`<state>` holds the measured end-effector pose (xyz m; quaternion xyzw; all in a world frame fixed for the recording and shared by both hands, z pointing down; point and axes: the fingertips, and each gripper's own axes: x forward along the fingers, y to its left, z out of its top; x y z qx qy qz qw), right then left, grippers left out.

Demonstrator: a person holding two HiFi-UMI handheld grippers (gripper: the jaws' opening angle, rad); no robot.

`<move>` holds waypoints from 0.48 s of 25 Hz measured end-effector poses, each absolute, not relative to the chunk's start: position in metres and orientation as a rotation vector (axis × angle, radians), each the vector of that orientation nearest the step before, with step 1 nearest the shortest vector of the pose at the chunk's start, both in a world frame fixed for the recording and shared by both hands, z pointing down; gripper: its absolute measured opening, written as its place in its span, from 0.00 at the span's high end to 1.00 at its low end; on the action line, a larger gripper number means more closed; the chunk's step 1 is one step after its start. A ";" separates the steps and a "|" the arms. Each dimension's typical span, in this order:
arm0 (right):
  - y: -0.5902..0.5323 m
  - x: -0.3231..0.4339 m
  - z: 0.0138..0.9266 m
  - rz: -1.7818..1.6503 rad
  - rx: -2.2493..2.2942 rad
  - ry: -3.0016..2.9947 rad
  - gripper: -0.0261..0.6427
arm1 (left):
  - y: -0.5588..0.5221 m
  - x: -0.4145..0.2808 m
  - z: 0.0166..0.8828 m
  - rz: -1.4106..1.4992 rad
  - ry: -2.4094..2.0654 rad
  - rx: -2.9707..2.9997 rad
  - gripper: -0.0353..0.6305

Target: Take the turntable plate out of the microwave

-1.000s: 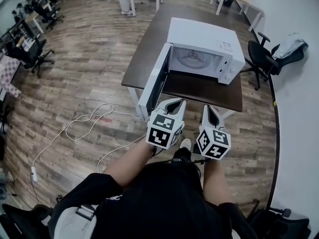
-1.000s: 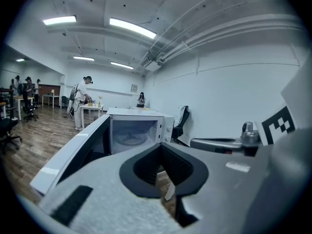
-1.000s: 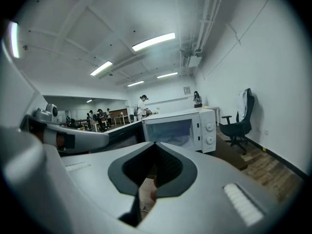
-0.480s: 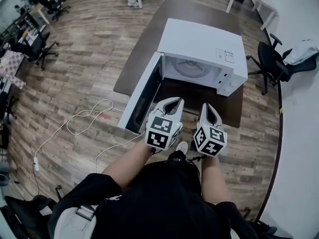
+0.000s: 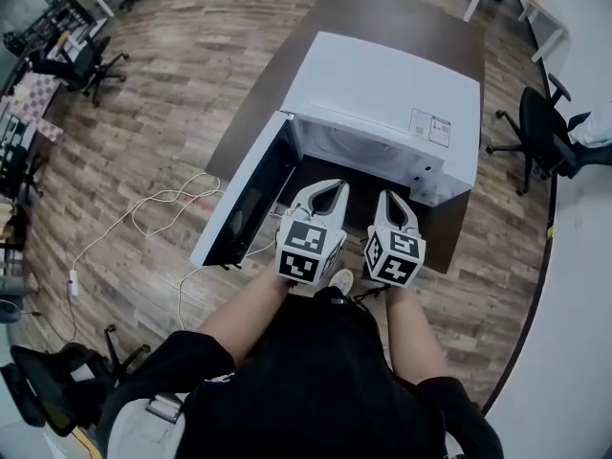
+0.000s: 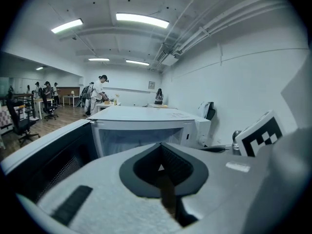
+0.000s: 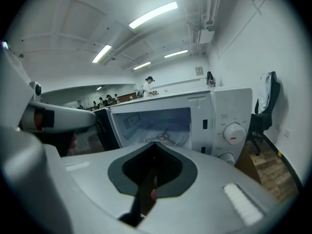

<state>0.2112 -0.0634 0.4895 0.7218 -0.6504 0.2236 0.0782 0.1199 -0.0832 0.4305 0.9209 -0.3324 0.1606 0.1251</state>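
Observation:
The white microwave stands on a dark table with its door swung open to the left. In the right gripper view the glass turntable plate lies inside the lit cavity, left of the control knobs. From the head view the microwave's top hides the plate. My left gripper and right gripper are side by side just in front of the opening, both shut and holding nothing. The left gripper faces the cavity beside the door. The right gripper points at the cavity.
The dark brown table runs away behind the microwave. A black office chair stands to the right, more chairs at far left. A white cable loops over the wooden floor. People stand far back.
Both grippers have come closer to the microwave's open front, which now looms larger in the head view. Their jaws stayed shut.

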 end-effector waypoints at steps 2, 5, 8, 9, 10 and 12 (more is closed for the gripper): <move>-0.074 0.215 0.502 0.638 2.111 -1.930 0.94 | -0.090 0.121 0.438 0.487 -0.988 2.661 0.93; -0.088 0.219 0.518 0.566 2.034 -1.894 0.94 | -0.100 0.116 0.450 0.522 -1.014 2.624 0.93; -0.103 0.223 0.530 0.474 1.967 -1.846 0.93 | -0.111 0.111 0.458 0.537 -1.028 2.599 0.93; -0.108 0.224 0.533 0.441 1.941 -1.833 0.93 | -0.114 0.110 0.459 0.543 -1.026 2.602 0.93; -0.113 0.225 0.536 0.405 1.907 -1.821 0.92 | -0.116 0.110 0.460 0.547 -1.023 2.605 0.93; -0.123 0.225 0.542 0.319 1.826 -1.798 0.91 | -0.119 0.108 0.461 0.545 -1.016 2.611 0.93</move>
